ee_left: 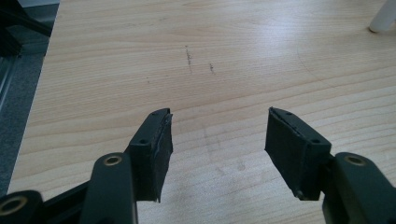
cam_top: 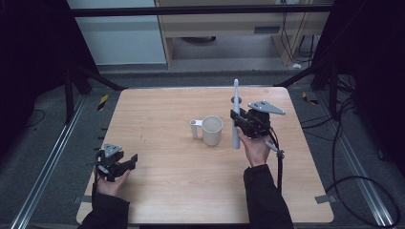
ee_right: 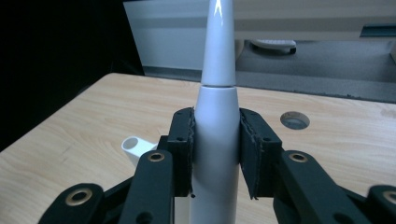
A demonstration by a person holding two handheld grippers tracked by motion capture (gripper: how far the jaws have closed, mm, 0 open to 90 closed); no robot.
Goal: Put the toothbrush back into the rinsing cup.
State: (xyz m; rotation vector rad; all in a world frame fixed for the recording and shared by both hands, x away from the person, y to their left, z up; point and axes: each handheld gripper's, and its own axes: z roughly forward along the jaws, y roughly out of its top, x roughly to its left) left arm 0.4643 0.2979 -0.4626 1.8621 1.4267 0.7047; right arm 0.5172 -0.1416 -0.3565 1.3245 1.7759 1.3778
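Pale wood of the table (cam_top: 167,191) lies bare across its whole left half and near edge, leaving plenty of room there. The left gripper (cam_top: 117,164) sits near the left edge, jaws spread wide over nothing. The right gripper (cam_top: 248,121) clamps a white electric toothbrush (cam_top: 236,119) upright, slim neck tapering upward, just right of a cream mug (cam_top: 211,130) at centre.

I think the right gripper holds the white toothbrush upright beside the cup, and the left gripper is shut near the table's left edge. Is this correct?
Not quite: the left gripper is open, not shut. The left gripper view shows its jaws standing wide apart over bare table, holding nothing. The rest holds: the right gripper clamps the toothbrush upright beside the cup.
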